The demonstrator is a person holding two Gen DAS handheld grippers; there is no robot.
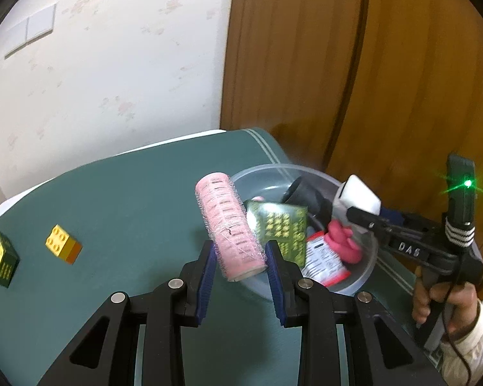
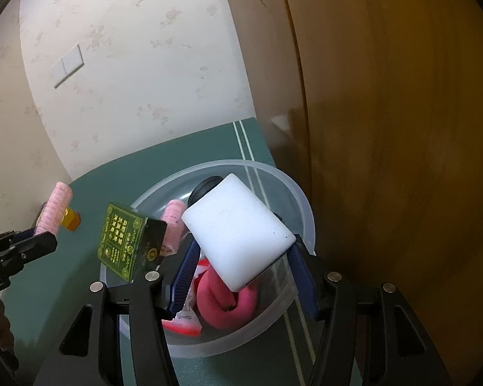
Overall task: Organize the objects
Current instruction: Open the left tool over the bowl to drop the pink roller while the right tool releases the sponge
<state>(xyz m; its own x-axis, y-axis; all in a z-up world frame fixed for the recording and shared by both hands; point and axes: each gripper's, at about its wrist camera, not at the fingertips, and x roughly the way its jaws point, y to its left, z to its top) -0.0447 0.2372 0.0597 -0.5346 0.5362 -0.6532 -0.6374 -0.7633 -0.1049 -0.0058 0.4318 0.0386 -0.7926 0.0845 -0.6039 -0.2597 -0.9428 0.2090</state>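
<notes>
— Grippers first: what does each one hold?

— Left gripper point(image 1: 240, 254) is closed on a pink hair roller point(image 1: 229, 226). The roller's lower part sits between the two blue pads, pinched from both sides, and the rest of it sticks up and forward beyond the fingertips, tilted a little to the left. It hangs above the green table mat point(image 1: 128, 193), just beside the near-left rim of the clear plastic bowl point(image 1: 367, 257).

— And the right?

— Right gripper point(image 2: 241, 267) is clamped on a white block point(image 2: 238, 231) (rounded corners, a few dark specks). The pads grip its lower end; most of the block juts out past the jaws, directly over the bowl point(image 2: 301, 199).

— What is in the bowl?

— A green box with gold print point(image 2: 128, 241) leaning against the left rim, a second pink roller point(image 2: 174, 225), a black round object point(image 2: 206, 186) at the back, a magenta toy point(image 2: 225, 302) and a red-and-white packet point(image 2: 186, 320) at the bottom.

— Anything outside it?

— On the mat to the left, well apart from the bowl: a yellow building brick point(image 1: 62, 243) and another green box point(image 1: 3, 259) near the edge. From the left wrist view, the right hand point(image 1: 444, 299) is wrapped around its gripper's handle.
</notes>
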